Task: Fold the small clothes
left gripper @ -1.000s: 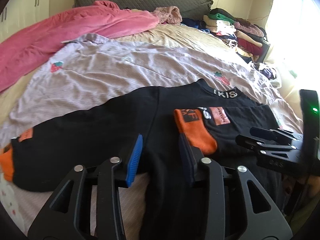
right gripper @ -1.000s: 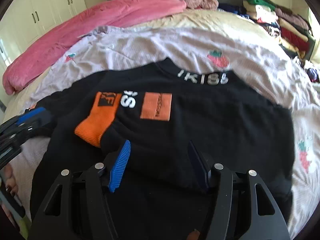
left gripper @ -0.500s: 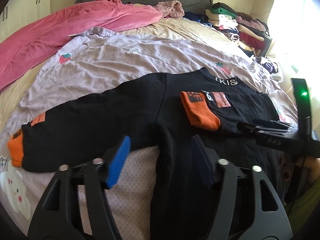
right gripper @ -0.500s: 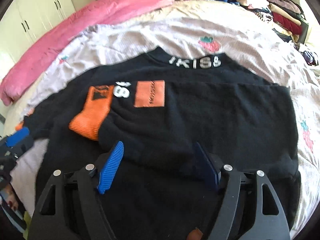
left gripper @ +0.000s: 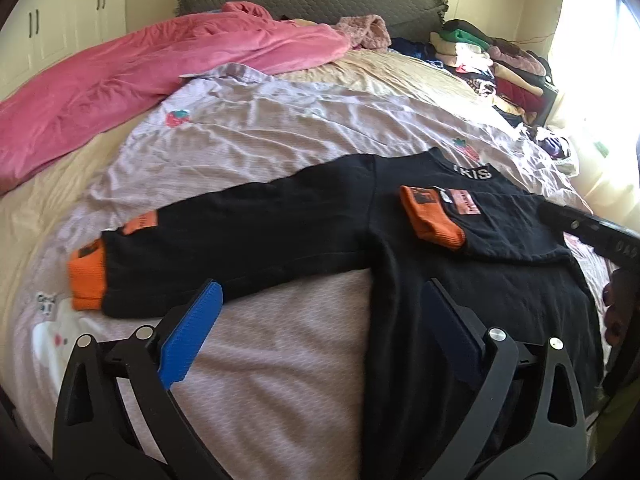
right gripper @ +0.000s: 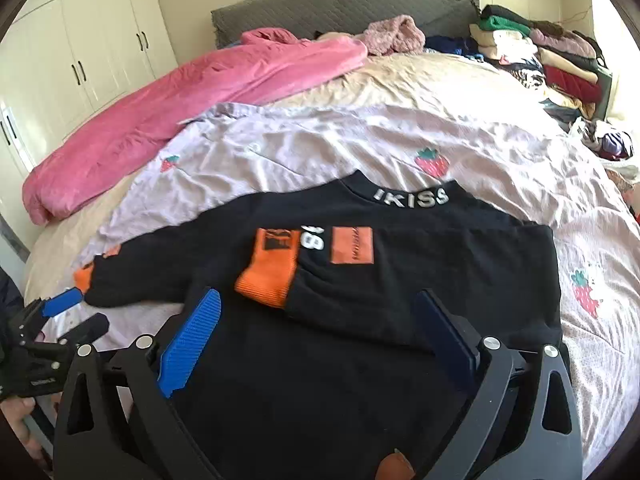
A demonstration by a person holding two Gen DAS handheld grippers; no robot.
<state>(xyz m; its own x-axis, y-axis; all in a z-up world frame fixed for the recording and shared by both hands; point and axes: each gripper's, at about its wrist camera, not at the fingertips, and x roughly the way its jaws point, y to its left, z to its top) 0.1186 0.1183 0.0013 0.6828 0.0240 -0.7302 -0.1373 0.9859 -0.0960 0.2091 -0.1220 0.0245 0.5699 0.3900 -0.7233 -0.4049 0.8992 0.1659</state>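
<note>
A small black sweatshirt [left gripper: 400, 280] [right gripper: 360, 360] with orange cuffs lies flat on the bed, collar far. Its right sleeve is folded across the chest, orange cuff [left gripper: 430, 214] [right gripper: 272, 276] on top. Its left sleeve [left gripper: 240, 240] stretches out to the left, ending in an orange cuff [left gripper: 86, 276]. My left gripper [left gripper: 320, 312] is open and empty above the sheet near the armpit; it also shows in the right wrist view [right gripper: 76, 312]. My right gripper [right gripper: 320, 320] is open and empty over the lower front of the sweatshirt.
The bed carries a lilac strawberry-print sheet [left gripper: 260, 128], a pink blanket [left gripper: 140, 80] at the far left and stacked folded clothes [left gripper: 500, 64] at the far right. White wardrobes [right gripper: 80, 60] stand to the left.
Both grippers have pulled back and up from the sweatshirt, and both have opened wider. The left gripper has shifted left, bringing the outstretched sleeve and its cuff into view. The sweatshirt has not moved.
</note>
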